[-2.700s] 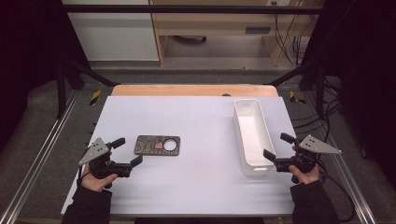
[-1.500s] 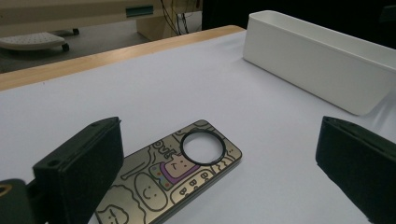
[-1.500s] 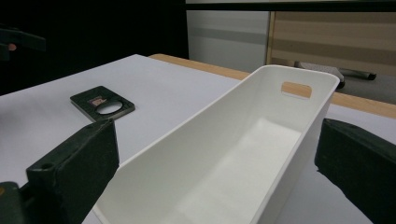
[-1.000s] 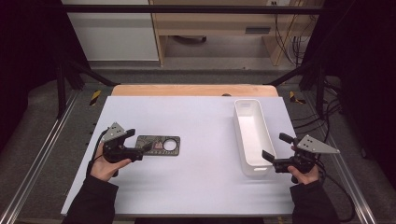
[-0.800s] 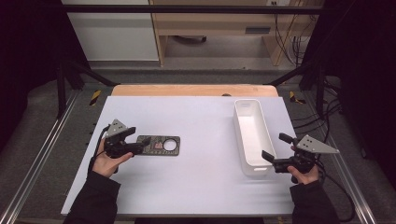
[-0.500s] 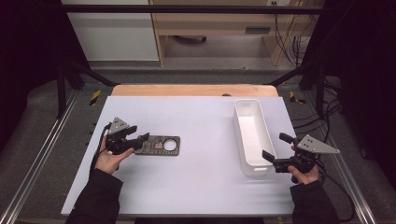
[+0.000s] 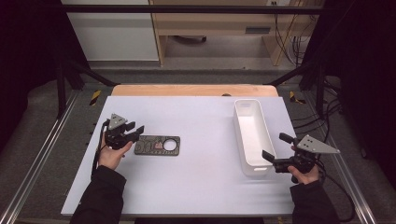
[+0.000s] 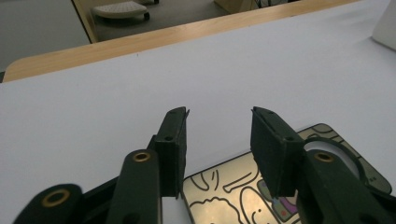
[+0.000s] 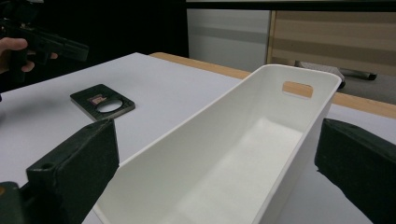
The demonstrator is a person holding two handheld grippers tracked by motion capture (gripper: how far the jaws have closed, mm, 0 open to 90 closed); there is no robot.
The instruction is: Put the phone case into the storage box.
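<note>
- High view: your left gripper (image 7: 133, 133) sits at the left end of the dark plate (image 7: 157, 145), on the left half of the white table (image 7: 196, 186).
- Plate is flat, thin and rectangular with rounded corners, and has a round hole (image 7: 170, 145) near its right end. Matte dark rim; the inner face looks glossy, with line drawings.
- Left gripper view: black jaws have just been closing and now stand partly open, one on each side of the plate's near end. Pads (image 8: 173, 140) don't visibly press on it; I can't tell if they touch.
- White bin (image 7: 252, 135) is long, narrow, smooth plastic with rounded corners and a slot handle (image 9: 297, 88) in the far end wall. It stands on the table's right half, well apart from the plate.
- Your right gripper (image 7: 276, 151) is at the bin's near end. Right gripper view: jaws wide open, one on each side of the bin's near end, with a gap to each wall. Nothing gripped.
- Wooden strip (image 7: 187, 90) runs along the table's far edge.
</note>
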